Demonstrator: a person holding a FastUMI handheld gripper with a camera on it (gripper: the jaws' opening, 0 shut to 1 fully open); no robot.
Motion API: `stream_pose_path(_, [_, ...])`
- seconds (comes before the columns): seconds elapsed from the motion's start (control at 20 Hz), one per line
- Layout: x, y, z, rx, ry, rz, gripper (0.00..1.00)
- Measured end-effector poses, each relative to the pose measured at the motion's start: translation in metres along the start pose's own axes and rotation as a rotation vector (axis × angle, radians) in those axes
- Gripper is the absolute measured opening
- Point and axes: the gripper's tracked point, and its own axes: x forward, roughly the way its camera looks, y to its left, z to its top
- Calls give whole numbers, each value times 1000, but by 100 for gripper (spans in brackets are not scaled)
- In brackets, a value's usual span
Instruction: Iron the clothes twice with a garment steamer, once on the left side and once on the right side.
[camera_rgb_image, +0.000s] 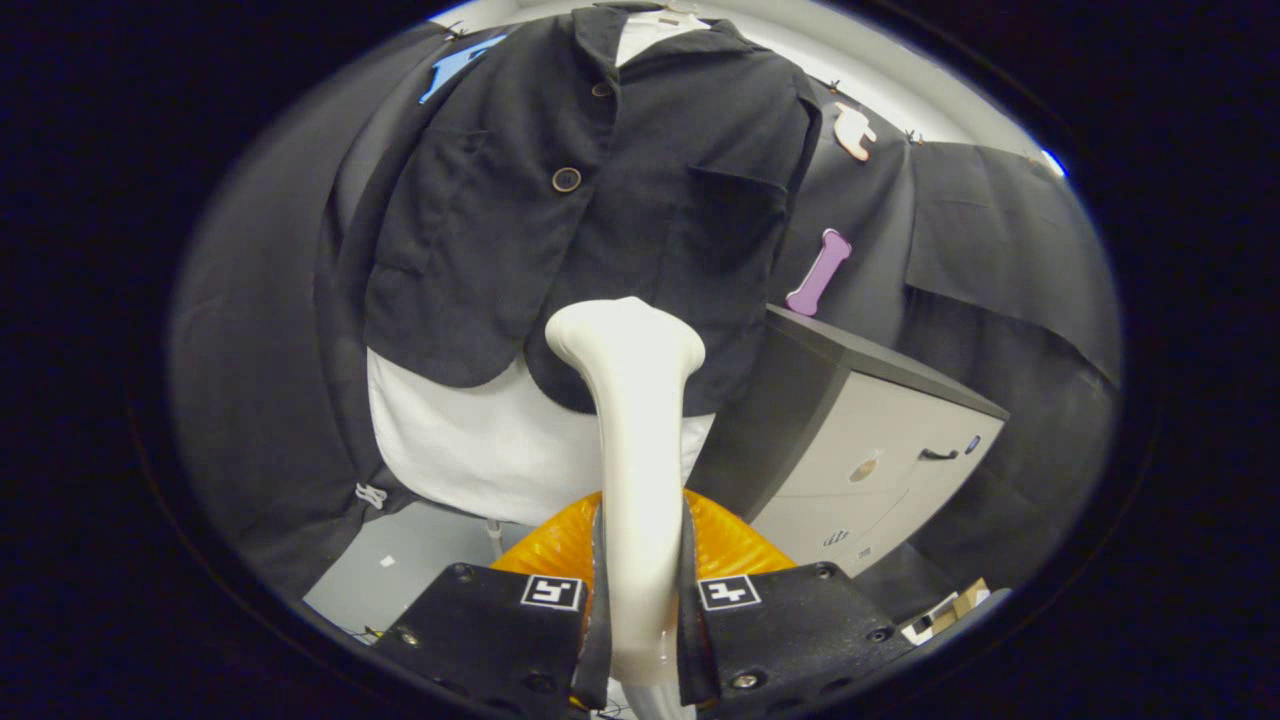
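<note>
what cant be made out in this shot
Gripper view:
- Whether the steamer head touches the jacket: it faces away, hiding the contact.
- The jacket's lower middle hem, behind the steamer head.
- The steamer's base and hose, cut off below the tool, whose fingers clamp the handle.
- The cabinet drawer labels: too small.
- What the orange object is, mostly hidden behind the fingers.

Wall: black cloth (260, 330) draped behind and to both sides of the cabinet.
Cabinet: pale drawer unit (880, 460), dark top.
Floor: grey (400, 560), beside cabinet.
</note>
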Motion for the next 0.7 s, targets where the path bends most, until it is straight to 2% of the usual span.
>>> stream_pose_path(0.35, [-62,-1,64,47,-101,0,29])
stream_pose_path(0.7, [-140,16,183,78,-313,28,29])
